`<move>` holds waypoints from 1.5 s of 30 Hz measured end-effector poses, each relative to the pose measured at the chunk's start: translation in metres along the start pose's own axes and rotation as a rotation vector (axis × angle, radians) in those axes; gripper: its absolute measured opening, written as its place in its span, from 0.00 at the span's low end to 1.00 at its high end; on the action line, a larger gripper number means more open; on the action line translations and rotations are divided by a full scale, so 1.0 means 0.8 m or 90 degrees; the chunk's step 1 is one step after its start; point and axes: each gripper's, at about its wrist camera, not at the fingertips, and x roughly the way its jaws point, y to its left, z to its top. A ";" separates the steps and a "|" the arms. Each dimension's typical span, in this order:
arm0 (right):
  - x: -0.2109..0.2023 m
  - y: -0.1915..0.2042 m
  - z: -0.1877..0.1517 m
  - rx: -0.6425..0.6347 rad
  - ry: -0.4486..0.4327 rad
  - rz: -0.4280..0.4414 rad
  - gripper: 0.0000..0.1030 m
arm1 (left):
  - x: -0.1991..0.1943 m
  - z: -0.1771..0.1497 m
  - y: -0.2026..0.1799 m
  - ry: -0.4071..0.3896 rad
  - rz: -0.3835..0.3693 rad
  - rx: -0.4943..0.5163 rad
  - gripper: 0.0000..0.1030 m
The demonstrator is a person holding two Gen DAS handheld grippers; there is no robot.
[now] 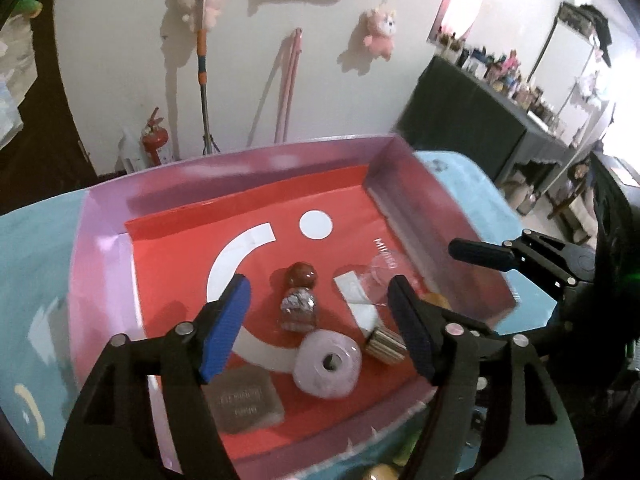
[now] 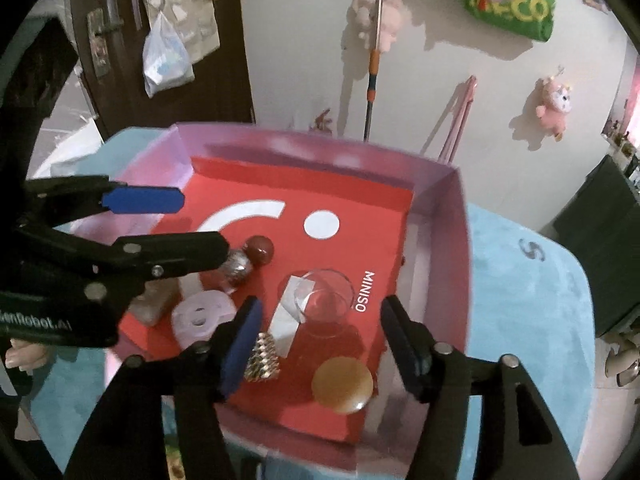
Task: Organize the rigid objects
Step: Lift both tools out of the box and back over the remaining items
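Our left gripper (image 1: 320, 320) hovers wide open and empty over the pink roll (image 1: 327, 364) at the tray's (image 1: 100, 240) lower middle; we should descend squarely. Right gripper (image 2: 316, 344) gapes empty too.

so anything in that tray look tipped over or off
Yes: the clear glass cup lies on its side on the red liner, beside the MINISO lettering. The other pieces sit loosely scattered; nothing looks broken or spilled.
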 end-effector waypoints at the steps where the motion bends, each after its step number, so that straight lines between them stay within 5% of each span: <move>1: -0.014 0.001 -0.002 0.004 -0.012 0.000 0.66 | -0.010 -0.002 -0.002 -0.012 0.000 -0.003 0.70; 14: -0.183 0.031 -0.052 0.022 -0.153 -0.009 0.83 | -0.166 -0.067 -0.043 -0.195 0.008 0.008 0.80; 26: -0.317 0.064 -0.137 0.034 -0.257 -0.061 0.93 | -0.204 -0.144 -0.081 -0.232 0.026 0.048 0.81; 34: -0.300 0.071 -0.211 0.075 -0.260 -0.060 0.97 | -0.186 -0.213 -0.075 -0.214 0.032 0.017 0.81; 45: -0.191 0.067 -0.255 0.128 -0.221 -0.062 0.97 | -0.134 -0.261 -0.055 -0.152 0.081 -0.015 0.81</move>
